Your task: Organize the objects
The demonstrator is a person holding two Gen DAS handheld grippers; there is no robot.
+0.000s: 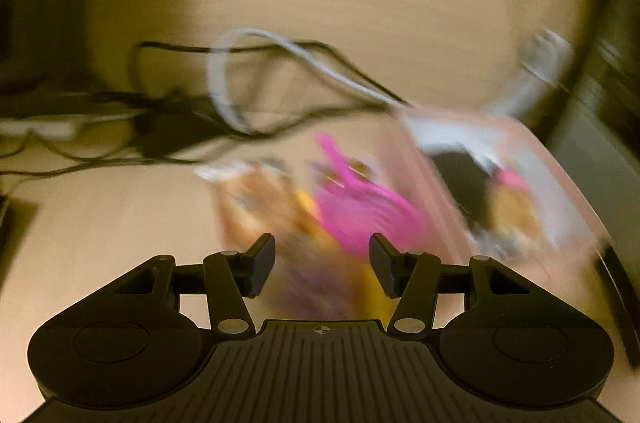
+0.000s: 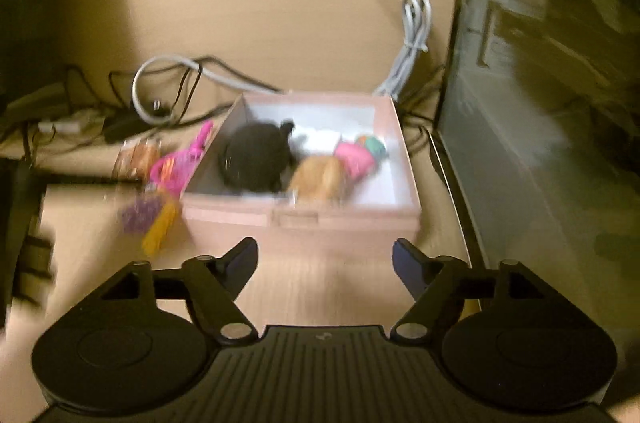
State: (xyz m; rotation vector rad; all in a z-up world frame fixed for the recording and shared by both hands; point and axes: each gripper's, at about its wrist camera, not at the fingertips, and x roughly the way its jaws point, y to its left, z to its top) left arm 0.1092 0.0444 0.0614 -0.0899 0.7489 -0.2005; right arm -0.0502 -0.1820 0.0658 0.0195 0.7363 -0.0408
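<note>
Both tongs empty over a table of small toys

The left tongs (image 1: 322, 265) stand half open, the right tongs (image 2: 325, 265) wide apart before the pink box (image 2: 304, 219); a black toy (image 2: 256, 159) lies inside, a pink toy (image 2: 180, 167) just left of it.

A wooden desk (image 2: 280, 3) carries a pink box (image 2: 304, 223), tangled cables (image 2: 168, 91) (black, grey) and small toys (image 2: 160, 191).

left wrist: angled down, blurred | right wrist: angled down | shared: pink box (image 2: 304, 219)

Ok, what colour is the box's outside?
Pale pink box, white inside; clearest in the right wrist view.
</note>
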